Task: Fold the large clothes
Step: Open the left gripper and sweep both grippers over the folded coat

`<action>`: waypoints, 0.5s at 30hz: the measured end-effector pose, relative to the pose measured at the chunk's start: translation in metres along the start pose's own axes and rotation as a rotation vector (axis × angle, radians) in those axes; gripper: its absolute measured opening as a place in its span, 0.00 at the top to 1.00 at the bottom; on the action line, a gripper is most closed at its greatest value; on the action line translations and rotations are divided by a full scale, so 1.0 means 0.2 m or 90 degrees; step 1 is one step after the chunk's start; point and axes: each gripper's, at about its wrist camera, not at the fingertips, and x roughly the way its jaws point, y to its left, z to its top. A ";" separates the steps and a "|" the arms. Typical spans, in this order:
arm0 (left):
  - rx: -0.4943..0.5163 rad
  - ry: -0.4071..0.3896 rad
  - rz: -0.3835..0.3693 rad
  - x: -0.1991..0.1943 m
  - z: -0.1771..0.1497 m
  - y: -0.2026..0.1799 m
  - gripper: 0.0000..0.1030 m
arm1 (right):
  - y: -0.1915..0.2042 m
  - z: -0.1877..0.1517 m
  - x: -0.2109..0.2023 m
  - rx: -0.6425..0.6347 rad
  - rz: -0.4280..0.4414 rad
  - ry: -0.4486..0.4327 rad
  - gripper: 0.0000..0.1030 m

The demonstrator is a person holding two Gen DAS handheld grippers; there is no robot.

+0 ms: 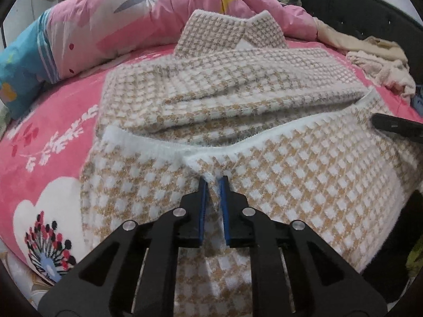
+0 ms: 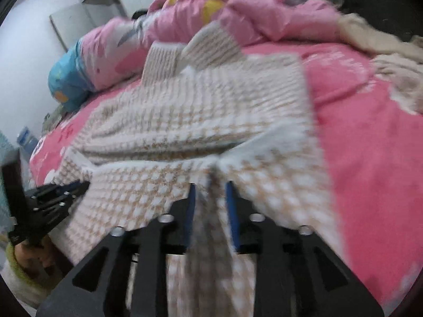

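Sweater (image 1: 238, 100) in tan-and-white check, spread on our pink bed sheet (image 1: 53, 121) with its near hem folded up over the body.

Our left gripper (image 1: 213, 182) has its blue pads nearly together, pinching a small ridge of the white hem edge. Our right gripper (image 2: 211, 185) shows in a blurred view; its jaws stand partly apart with a fold of the knit running between them, and we cannot tell whether the pads press on it. The collar (image 1: 230, 29) lies at the far end, just beside a rumpled pink quilt (image 1: 164, 2). Cream clothes (image 1: 378, 60) are heaped at the right.
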 end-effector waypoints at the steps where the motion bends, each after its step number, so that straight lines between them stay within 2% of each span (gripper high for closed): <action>1: -0.008 0.001 -0.007 0.00 0.00 0.01 0.88 | 0.03 0.00 -0.05 -0.010 0.004 -0.013 0.65; 4: -0.023 0.000 -0.019 0.01 0.00 0.03 0.88 | 0.17 -0.02 -0.03 -0.052 0.058 0.000 0.65; 6: -0.025 -0.001 -0.021 0.00 0.00 0.03 0.87 | 0.27 -0.04 0.11 -0.085 0.086 0.040 0.65; 7: -0.026 -0.002 -0.022 -0.01 0.00 0.03 0.85 | 0.30 -0.06 0.19 -0.095 0.082 0.063 0.65; 8: -0.033 -0.008 -0.023 -0.04 0.00 0.04 0.80 | 0.33 -0.08 0.30 -0.108 0.053 0.080 0.65; 10: -0.049 -0.040 -0.058 -0.14 0.00 0.04 0.71 | 0.33 -0.09 0.36 -0.120 0.037 0.075 0.64; 12: -0.050 -0.060 -0.104 -0.20 0.00 0.02 0.57 | 0.32 -0.06 0.32 -0.100 0.045 0.081 0.64; 14: -0.037 -0.052 -0.144 -0.21 0.00 -0.04 0.53 | 0.30 -0.04 0.25 -0.086 0.045 0.080 0.65; 15: -0.030 -0.036 -0.144 -0.19 0.00 -0.07 0.53 | 0.28 -0.03 0.18 -0.080 0.027 0.065 0.65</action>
